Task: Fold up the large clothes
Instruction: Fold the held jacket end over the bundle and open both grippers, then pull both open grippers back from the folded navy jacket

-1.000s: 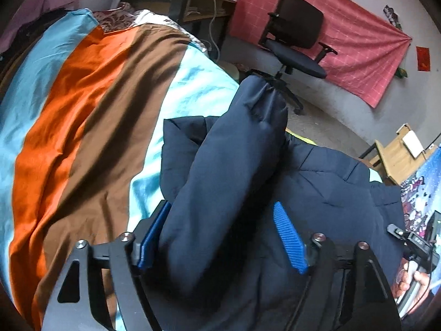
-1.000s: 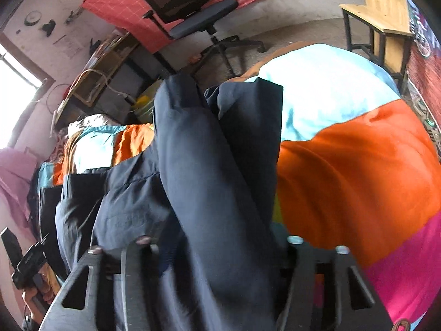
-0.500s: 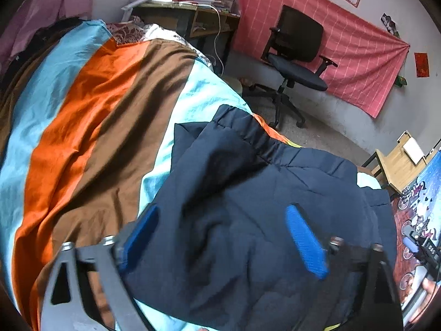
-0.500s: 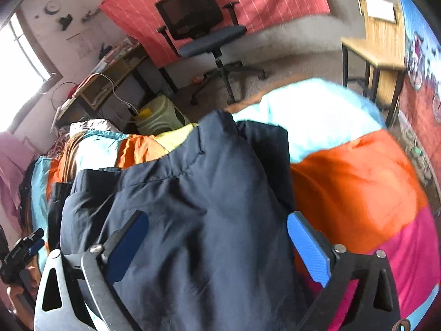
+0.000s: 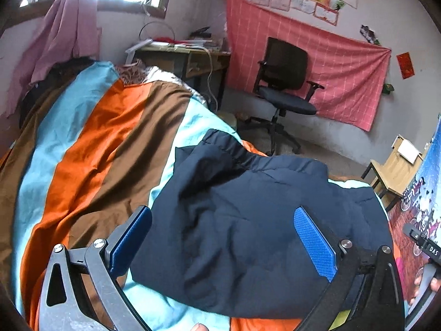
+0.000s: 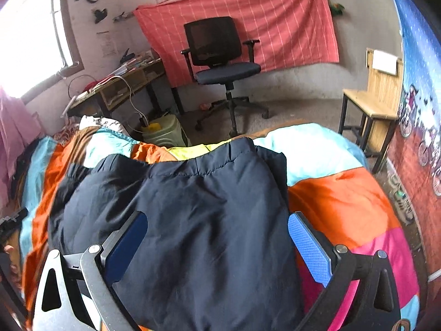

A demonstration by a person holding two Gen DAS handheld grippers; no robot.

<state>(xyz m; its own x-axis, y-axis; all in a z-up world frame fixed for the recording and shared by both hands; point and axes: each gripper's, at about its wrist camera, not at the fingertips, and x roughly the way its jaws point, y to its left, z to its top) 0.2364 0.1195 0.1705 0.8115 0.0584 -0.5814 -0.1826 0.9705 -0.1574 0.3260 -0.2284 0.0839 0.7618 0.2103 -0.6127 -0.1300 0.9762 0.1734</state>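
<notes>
A dark navy padded jacket [image 5: 248, 220] lies folded on a striped bedspread [image 5: 96, 151]; it also shows in the right wrist view [image 6: 198, 215]. Its elastic hem lies at the far edge. My left gripper [image 5: 223, 237] hovers above the jacket with its blue-padded jaws wide open and empty. My right gripper [image 6: 217, 245] is also wide open and empty, above the jacket's near part. The other gripper's handle shows at the right edge of the left wrist view [image 5: 424, 248].
The bedspread [image 6: 344, 193] has brown, orange, light blue and pink stripes. Beyond the bed stand a black office chair [image 5: 284, 82], a cluttered desk [image 5: 182, 55], a wooden stool [image 6: 372, 104] and a green bin [image 6: 162, 132]. A pink curtain [image 5: 60, 33] hangs at the left.
Both grippers have opened and let go of the jacket. The held-up fold has dropped flat onto the bed. Both grippers have pulled back and up.
</notes>
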